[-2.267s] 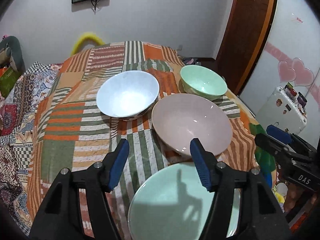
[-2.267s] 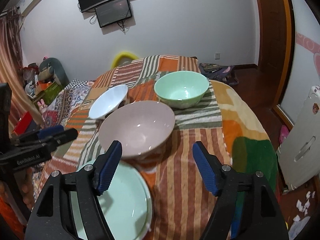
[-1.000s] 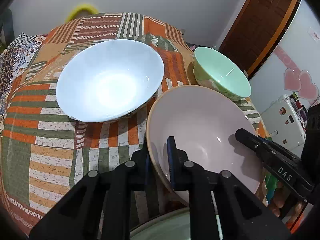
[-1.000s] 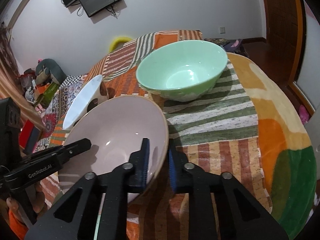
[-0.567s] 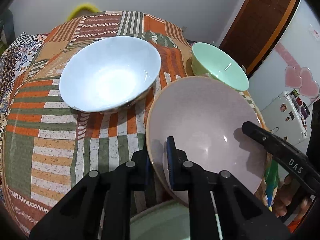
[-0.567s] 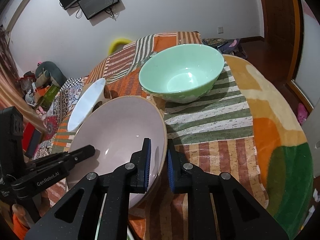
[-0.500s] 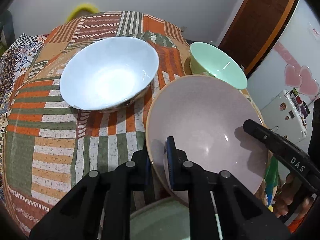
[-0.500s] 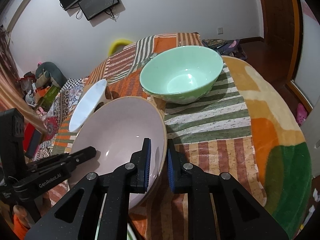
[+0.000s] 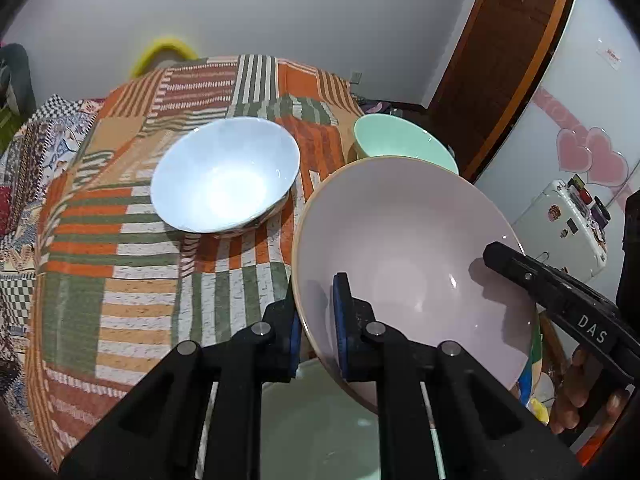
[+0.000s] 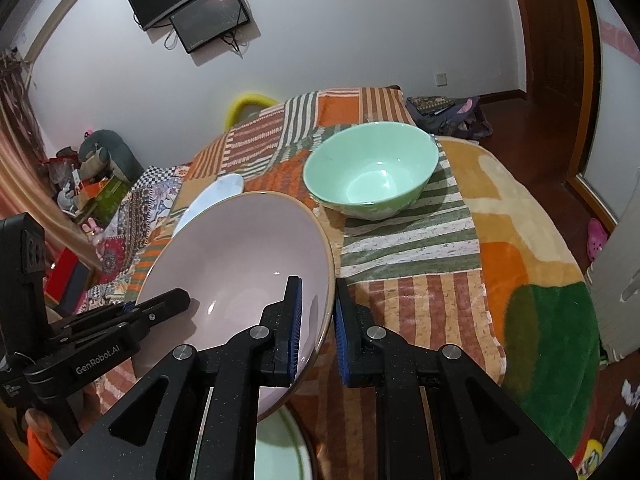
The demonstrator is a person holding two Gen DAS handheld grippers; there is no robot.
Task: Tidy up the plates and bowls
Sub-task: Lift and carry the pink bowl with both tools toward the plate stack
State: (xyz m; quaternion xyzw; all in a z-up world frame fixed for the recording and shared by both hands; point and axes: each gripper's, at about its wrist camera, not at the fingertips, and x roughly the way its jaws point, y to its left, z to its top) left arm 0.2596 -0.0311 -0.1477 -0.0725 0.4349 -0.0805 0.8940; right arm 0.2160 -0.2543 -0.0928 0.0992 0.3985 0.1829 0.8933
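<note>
Two hand-held grippers pinch one large pale-pink ceramic bowl with a tan rim (image 9: 408,264) from opposite sides, holding it tilted and clear of the orange, green and white striped patchwork blanket (image 9: 132,248). The left gripper (image 9: 318,320) has its blue-padded jaws pressed onto the bowl's near-left wall, one pad inside and one outside. The right gripper (image 10: 316,324) clamps the opposite rim in the same way, its jaws nearly together with only the bowl's wall between them.

Each camera catches the other tool. The left wrist view shows the right gripper's black body, lettered "DAS", reaching in over the bowl's far rim, with the fingers (image 9: 576,404) of the hand holding it visible below. The right wrist view shows the left gripper's body, marked "GenRobot.AI".

Under the lifted bowl, a pale-green round plate (image 9: 320,428) lies at the near edge of the blanket, partly hidden by the gripper arms. A light-blue ceramic bowl (image 9: 224,174) sits upright farther back on the left, seen in full only from the left wrist; from the right wrist just a sliver of it shows past the pink rim. A mint-green ceramic bowl (image 10: 370,168) stands upright on a green-striped patch, its interior open to the right wrist camera alone.
</note>
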